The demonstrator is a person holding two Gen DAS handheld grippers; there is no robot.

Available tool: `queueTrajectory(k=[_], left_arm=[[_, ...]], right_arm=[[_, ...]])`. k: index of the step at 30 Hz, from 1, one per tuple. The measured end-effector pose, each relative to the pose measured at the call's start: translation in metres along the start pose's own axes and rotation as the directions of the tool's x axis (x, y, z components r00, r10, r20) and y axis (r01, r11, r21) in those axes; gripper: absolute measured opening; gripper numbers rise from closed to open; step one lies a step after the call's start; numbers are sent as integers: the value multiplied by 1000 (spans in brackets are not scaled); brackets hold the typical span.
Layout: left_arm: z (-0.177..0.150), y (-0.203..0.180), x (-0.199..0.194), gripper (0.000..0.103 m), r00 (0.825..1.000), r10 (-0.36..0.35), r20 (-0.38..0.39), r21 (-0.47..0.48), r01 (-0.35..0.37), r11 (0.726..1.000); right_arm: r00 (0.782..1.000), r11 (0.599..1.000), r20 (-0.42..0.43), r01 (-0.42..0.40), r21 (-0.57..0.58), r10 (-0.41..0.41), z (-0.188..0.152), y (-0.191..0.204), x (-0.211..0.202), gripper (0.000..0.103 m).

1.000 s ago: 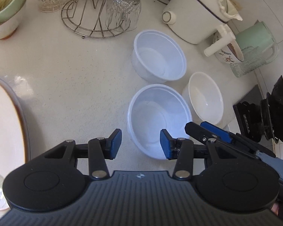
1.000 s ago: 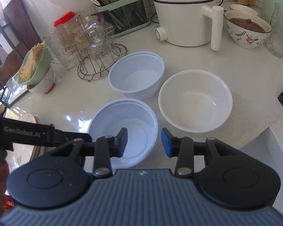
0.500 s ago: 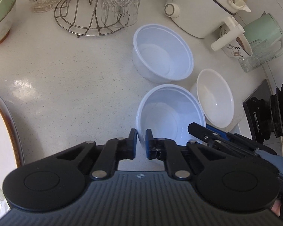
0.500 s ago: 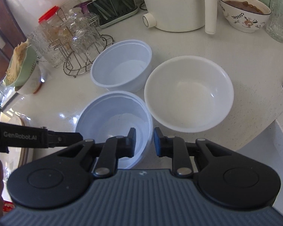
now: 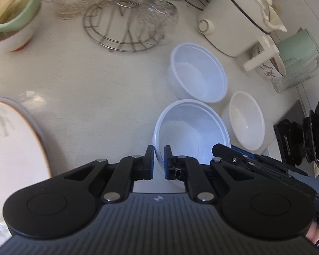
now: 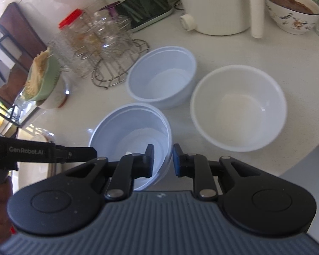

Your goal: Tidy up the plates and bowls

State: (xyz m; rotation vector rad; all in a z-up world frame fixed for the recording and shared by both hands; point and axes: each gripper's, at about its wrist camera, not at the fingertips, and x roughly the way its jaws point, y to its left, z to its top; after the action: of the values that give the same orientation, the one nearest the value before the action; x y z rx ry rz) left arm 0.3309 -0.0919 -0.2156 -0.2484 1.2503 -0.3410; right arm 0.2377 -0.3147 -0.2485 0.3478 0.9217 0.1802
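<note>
**Desk:** What does the left wrist view show?

**Photographer:** The left gripper [image 5: 158, 162] pinches the near rim of a pale blue plastic bowl [image 5: 191, 136], one finger outside the wall, one inside. The bowl stands on a white countertop [image 5: 100, 89]. Just behind it is a second plastic bowl [image 5: 198, 73], and to its right a white ceramic bowl [image 5: 246, 120]. The three sit close together; whether they touch cannot be told.

**Desk:** And the right hand's tool?

**Photographer:** The right gripper [image 6: 163, 159] straddles the same bowl [image 6: 129, 131] at its right rim, with the left pad inside and the right pad outside. The fingers stand narrowly apart around the wall; whether they press on it cannot be told from this view. In the left wrist view its black and blue fingers reach in at the bowl's right edge.

**Desk:** Anything else on the counter?

**Photographer:** A large plate with a brown rim [image 5: 12, 148] lies at the far left. A wire rack of glasses [image 6: 108, 48], a green colander over a bowl [image 6: 43, 76], a white electric cooker [image 6: 212, 6] and a patterned bowl of brown food [image 6: 293, 12] line the back.
</note>
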Motion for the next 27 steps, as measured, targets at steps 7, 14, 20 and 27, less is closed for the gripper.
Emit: queueTrajectory(k=[7, 14, 20, 27], left_arm=[[-6, 28, -13, 11, 999, 40, 17, -57, -39, 998], [-11, 43, -20, 11, 998, 54, 28, -82, -51, 995], [-13, 43, -21, 11, 997, 67, 33, -88, -64, 994], [-15, 47, -28, 12, 994, 102, 45, -116, -96, 989]], right_arm=[[999, 998, -31, -45, -44, 44, -6, 25, 13, 22], [997, 993, -48, -64, -95, 60, -10, 40, 17, 22], [996, 992, -60, -65, -109, 58, -10, 44, 20, 22], [998, 992, -25, -54, -112, 51, -13, 46, 14, 24]])
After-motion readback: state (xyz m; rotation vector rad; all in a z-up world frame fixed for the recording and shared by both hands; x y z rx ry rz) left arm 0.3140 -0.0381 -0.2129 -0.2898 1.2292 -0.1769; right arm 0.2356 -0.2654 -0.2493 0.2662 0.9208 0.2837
